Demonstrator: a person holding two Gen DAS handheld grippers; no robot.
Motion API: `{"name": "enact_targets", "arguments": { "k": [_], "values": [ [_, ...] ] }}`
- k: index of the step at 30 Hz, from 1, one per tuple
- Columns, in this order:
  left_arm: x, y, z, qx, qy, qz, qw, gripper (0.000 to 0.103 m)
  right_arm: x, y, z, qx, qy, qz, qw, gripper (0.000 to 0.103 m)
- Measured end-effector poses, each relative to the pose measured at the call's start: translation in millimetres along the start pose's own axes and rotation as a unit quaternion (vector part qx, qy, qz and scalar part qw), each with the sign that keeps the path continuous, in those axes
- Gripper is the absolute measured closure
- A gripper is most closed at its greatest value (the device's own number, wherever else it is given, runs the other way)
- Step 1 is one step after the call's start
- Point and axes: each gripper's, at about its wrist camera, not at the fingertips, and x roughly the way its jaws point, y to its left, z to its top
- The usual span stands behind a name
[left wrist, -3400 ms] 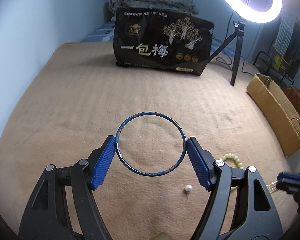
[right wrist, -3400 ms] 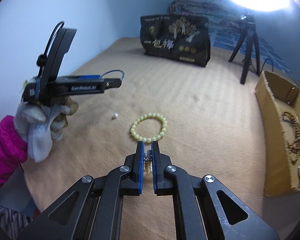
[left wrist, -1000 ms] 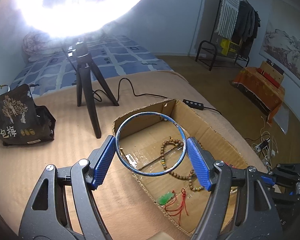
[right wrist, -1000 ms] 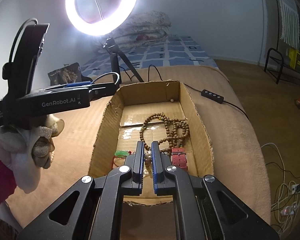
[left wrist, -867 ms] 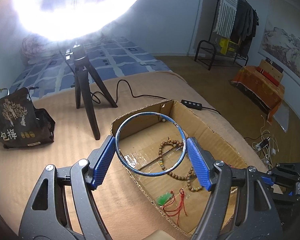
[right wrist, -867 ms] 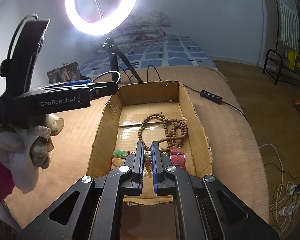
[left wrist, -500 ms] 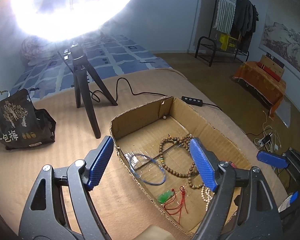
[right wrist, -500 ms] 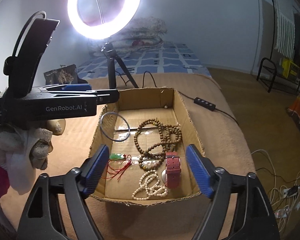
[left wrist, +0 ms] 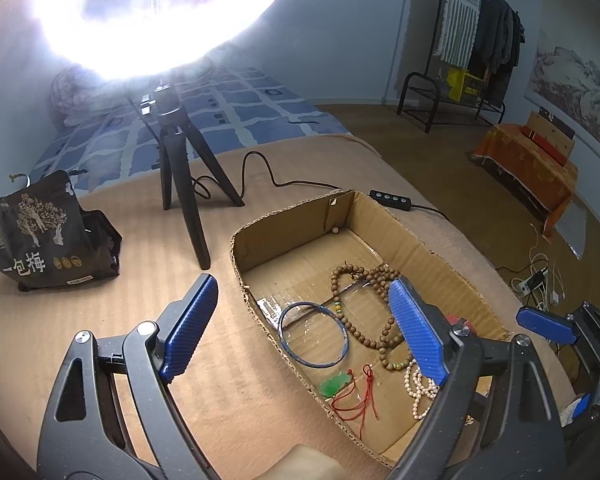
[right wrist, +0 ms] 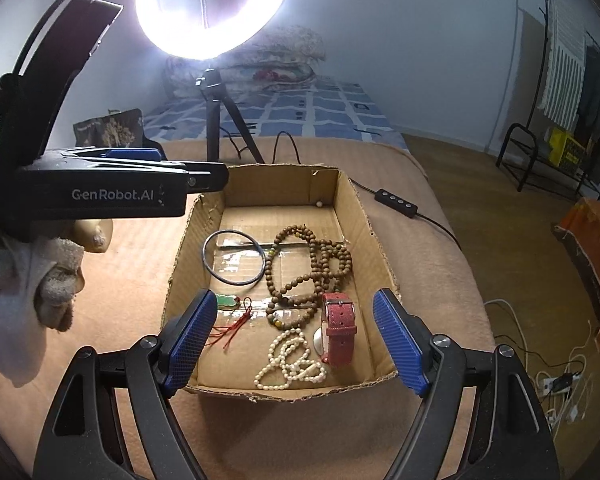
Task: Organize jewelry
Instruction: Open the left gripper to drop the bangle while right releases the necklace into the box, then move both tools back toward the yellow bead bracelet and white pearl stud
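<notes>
A ribbed tan blanket fills the lower frame of both views. On it sits an open corrugated cardboard box with ragged, torn edges, at centre in the right wrist view. Behind it, a glaring ring light stands on a black tripod, beside a glossy black bag at left in the left wrist view. Inside the box lie looped brown wooden beads, a thin blue bangle flat on the floor near the left wall, a red textured watch strap, a pearl strand and a green pendant. The left gripper and right gripper both hover above the box with ridged blue jaws spread wide, holding nothing
</notes>
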Motion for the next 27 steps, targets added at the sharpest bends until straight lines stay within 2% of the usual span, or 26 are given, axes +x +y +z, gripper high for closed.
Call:
{"name": "enact_targets", "arguments": {
  "k": [14, 27],
  "values": [
    [-27.2, 12.3, -1.3, -0.012, -0.012, 0.003, 0.9999, 0.013, -11.2, 13.0, 1.7, -0.015, -0.002, -0.013, 1.0, 0.023],
    [-68.9, 46.3, -4.0, -0.035, -0.033, 0.014, 0.9987, 0.013, -25.9, 33.6, 7.7, -0.031, -0.013, -0.014, 0.999, 0.023]
  ]
}}
